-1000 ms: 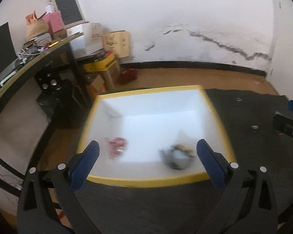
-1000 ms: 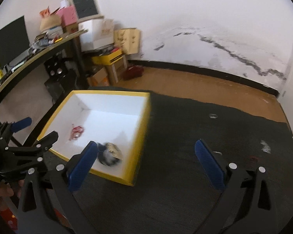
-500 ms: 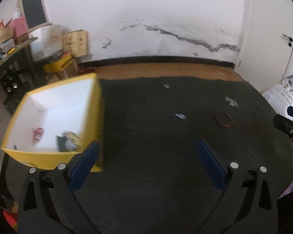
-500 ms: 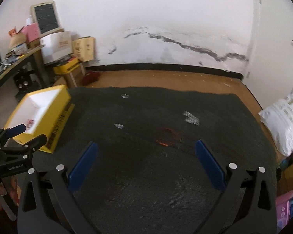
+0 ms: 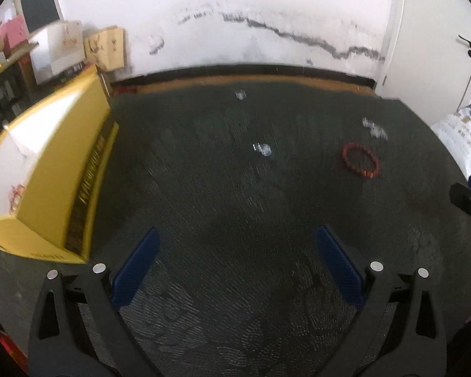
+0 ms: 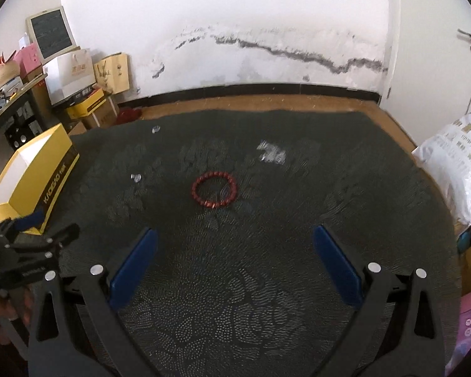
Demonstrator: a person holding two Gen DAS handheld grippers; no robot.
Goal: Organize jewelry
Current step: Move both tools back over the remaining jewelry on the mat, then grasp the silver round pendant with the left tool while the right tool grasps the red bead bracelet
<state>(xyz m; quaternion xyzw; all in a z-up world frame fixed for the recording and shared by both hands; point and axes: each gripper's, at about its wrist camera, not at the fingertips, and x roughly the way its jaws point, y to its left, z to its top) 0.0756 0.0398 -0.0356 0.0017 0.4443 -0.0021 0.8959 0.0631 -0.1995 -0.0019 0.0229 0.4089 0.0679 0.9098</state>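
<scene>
The red bead bracelet [image 6: 213,190] lies flat on the dark carpet [image 6: 267,282], directly ahead of the right tool [image 6: 232,260] and close to its centreline, beyond the blue fingertips [image 6: 135,260]. From the left tool [image 5: 234,265] the same bracelet [image 5: 360,164] lies ahead and well to the right. The right tool is therefore judged the nearer and better aligned. The bracelet is a closed ring with no long axis, so the approach direction matters little; one finger would have to go inside the ring or both fingers straddle one side of it.

Tool state: both tools are spread wide and hold nothing.

Item count on the carpet:
- Red bracelet: one.
- Small clear or silvery pieces: three. One [image 6: 136,177] lies left of the bracelet, one [image 6: 155,129] lies farther off near the carpet's far edge, and a larger glittering piece [image 6: 271,154] lies beyond and right of the bracelet. Their type cannot be told.

The yellow box [image 6: 34,176] stands open at the left edge of the carpet, well apart from the bracelet. The left view shows a small reddish item [image 5: 15,193] inside it; other contents are out of sight.
</scene>
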